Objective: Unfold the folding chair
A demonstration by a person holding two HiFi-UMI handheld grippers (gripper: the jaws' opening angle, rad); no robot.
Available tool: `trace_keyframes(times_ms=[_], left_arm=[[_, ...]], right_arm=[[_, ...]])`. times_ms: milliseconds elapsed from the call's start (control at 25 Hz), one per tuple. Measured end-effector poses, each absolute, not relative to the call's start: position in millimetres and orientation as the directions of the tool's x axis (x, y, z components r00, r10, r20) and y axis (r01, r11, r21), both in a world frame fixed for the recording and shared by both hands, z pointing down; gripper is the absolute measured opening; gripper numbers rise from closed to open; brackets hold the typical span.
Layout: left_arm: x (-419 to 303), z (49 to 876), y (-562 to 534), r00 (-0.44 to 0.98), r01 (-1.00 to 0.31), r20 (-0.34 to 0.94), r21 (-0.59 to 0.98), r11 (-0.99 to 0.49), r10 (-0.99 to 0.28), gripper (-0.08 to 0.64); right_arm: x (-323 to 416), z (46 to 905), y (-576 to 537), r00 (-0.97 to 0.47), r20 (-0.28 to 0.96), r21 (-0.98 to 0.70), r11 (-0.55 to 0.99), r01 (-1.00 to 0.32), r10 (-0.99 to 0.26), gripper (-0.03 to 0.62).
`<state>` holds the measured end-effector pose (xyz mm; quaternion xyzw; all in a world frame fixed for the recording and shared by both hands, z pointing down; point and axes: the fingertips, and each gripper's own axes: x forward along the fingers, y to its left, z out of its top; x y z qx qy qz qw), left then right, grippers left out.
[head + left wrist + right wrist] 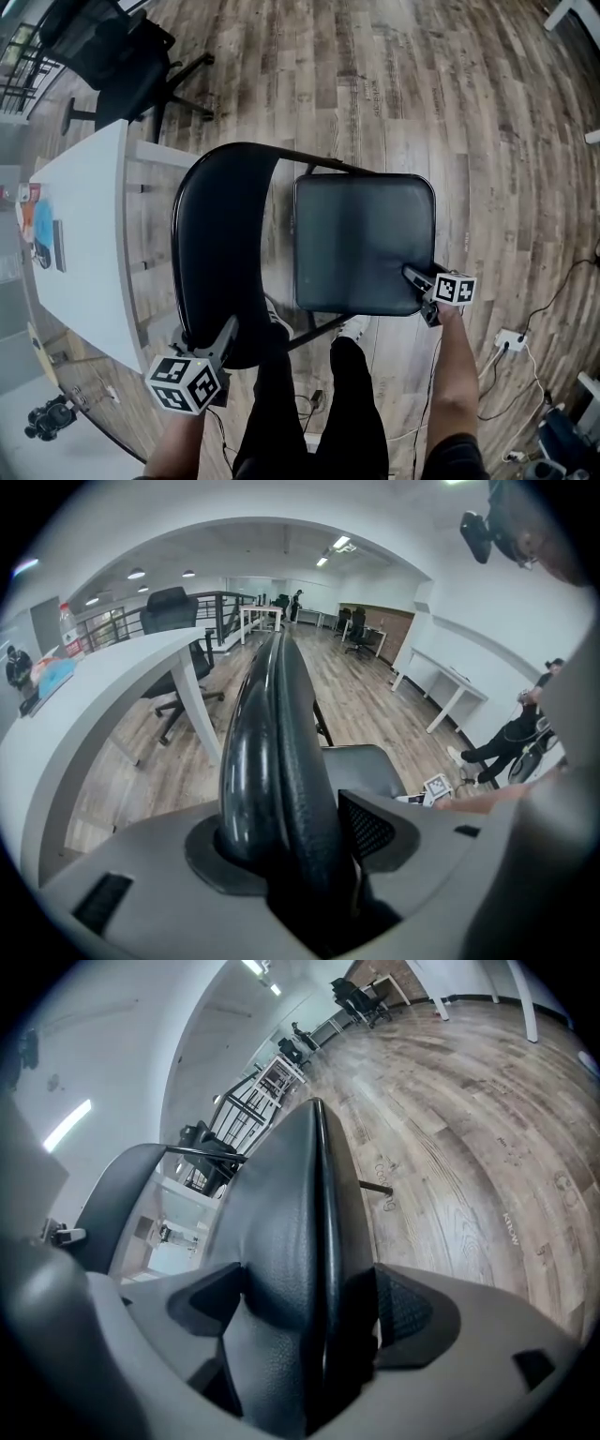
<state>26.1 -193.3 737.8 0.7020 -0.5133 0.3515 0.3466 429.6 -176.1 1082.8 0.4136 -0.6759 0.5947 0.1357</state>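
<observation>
Counted one black folding chair [323,169], two grippers: left gripper [225,330] clamped on curved glossy backrest [223,234], right gripper [417,278] jaws spread loose around near right corner of rounded-square padded seat [364,239]

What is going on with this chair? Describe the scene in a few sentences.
A person stands over a black folding chair on a wooden floor, beside a white table. The left tongs are clamped on the top edge of the backrest. The right tongs straddle the near corner of the seat, spread wide, and do not seem to squeeze it. The seat looks folded down about flat, so the chair appears opened out.
</observation>
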Motion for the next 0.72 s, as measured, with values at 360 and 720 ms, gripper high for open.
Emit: trace_keyframes(times_ms=[360,720], left_arm=[[16.0,710.6,-183.0,0.289,-0.957,0.780,0.229,-0.177,-0.556,0.241],[11.5,628.8,-151.3,0.355,-0.935,0.666,0.267,-0.235,-0.657,0.197]], right_arm=[[472.1,1061.5,-169.5,-0.484,0.728,-0.585,-0.072,-0.808,-0.485,0.419],[409.2,851.4,-145.5,-0.360,0.602,-0.441,0.079,-0.894,-0.713,0.412]])
